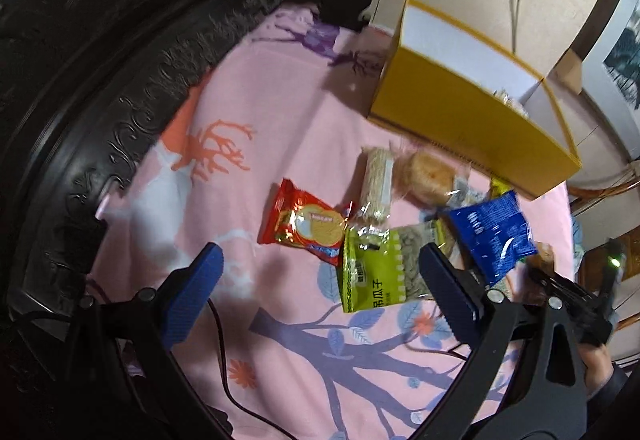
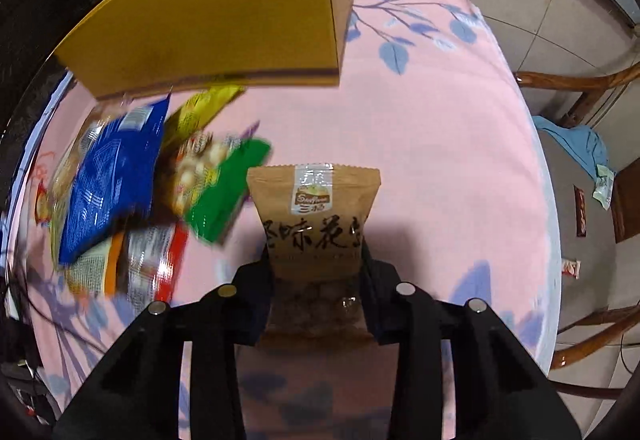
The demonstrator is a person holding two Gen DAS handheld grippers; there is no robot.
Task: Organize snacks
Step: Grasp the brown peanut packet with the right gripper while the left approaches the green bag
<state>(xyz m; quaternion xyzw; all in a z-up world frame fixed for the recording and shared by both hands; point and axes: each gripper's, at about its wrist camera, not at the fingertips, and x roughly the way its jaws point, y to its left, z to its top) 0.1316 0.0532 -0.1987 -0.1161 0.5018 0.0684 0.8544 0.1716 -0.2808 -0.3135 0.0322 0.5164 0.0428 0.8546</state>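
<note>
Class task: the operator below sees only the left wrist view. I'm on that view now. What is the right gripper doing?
Observer: The right gripper is shut on a brown kraft snack packet, one finger on each side.
Operator: Which way does the packet point?
Observer: Its sealed top edge points away from the gripper, towards the yellow box.
Operator: Anything off the table that I'm missing?
Observer: Yes, a small white and red packet lies on the floor by the wooden chair.
</note>
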